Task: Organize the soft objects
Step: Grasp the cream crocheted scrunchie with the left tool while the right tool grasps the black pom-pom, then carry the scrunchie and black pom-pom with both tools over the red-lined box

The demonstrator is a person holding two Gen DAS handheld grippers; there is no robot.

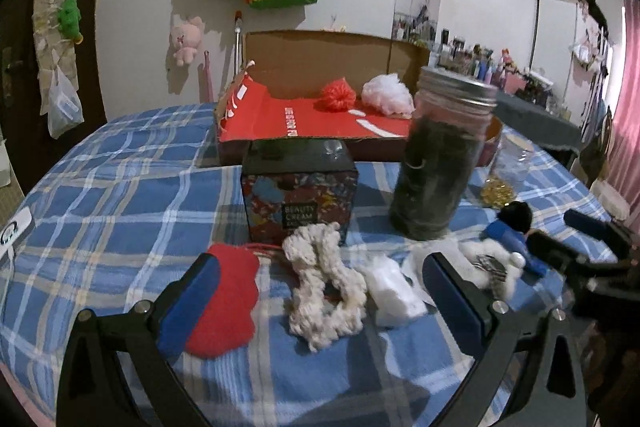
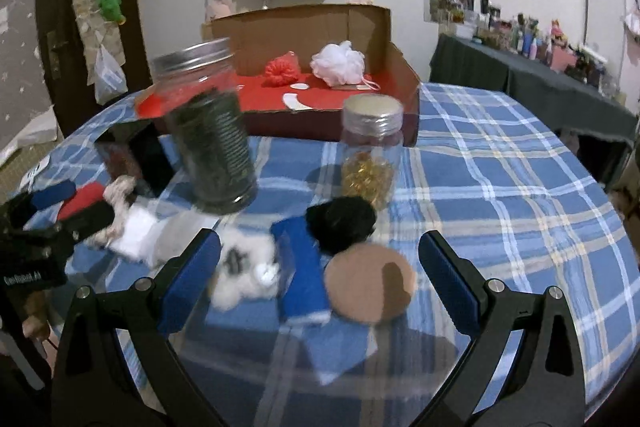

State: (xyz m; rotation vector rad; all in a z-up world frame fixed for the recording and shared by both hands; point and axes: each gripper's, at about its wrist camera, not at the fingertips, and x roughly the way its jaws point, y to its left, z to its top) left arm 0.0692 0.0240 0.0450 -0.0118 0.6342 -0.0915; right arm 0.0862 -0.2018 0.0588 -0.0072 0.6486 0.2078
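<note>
My left gripper [image 1: 320,291] is open low over the checked cloth. Between its fingers lie a cream knitted scrunchie [image 1: 324,283] and a white foam block [image 1: 394,293]; a red felt pad [image 1: 226,301] lies by the left finger. My right gripper [image 2: 320,277] is open too, with a fluffy white piece [image 2: 244,275], a blue sponge [image 2: 302,275], a tan round puff [image 2: 370,283] and a black pom-pom [image 2: 342,223] between its fingers. The open cardboard box [image 1: 320,59] holds a red mesh puff [image 1: 338,95] and a white mesh puff [image 1: 388,95].
A dark jar with a metal lid [image 1: 440,155] and a "Beauty Cream" box [image 1: 298,195] stand in front of the cardboard box. A clear jar with gold pieces [image 2: 370,155] stands right of the dark jar. Bags hang on the wall behind.
</note>
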